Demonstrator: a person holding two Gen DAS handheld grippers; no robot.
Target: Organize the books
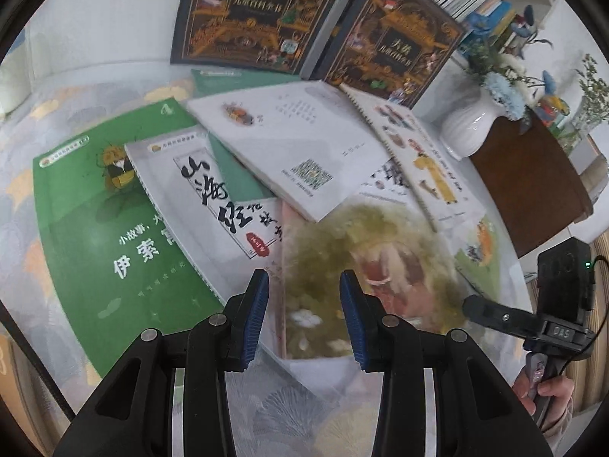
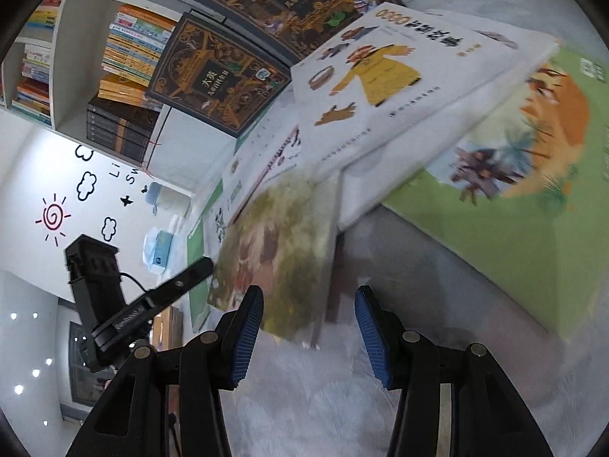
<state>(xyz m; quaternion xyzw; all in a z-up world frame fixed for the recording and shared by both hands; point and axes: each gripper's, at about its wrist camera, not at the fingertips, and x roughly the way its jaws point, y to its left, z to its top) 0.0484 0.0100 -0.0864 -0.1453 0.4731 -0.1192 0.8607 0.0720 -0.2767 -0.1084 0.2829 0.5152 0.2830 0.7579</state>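
Bookshelf (image 2: 125, 49) full of books (image 2: 133, 38)

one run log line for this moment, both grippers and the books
phase: approach | left gripper: jaws open, empty, over painted-cover book | right gripper: jaws open, empty, by same book's edge | books: loose overlapping pile
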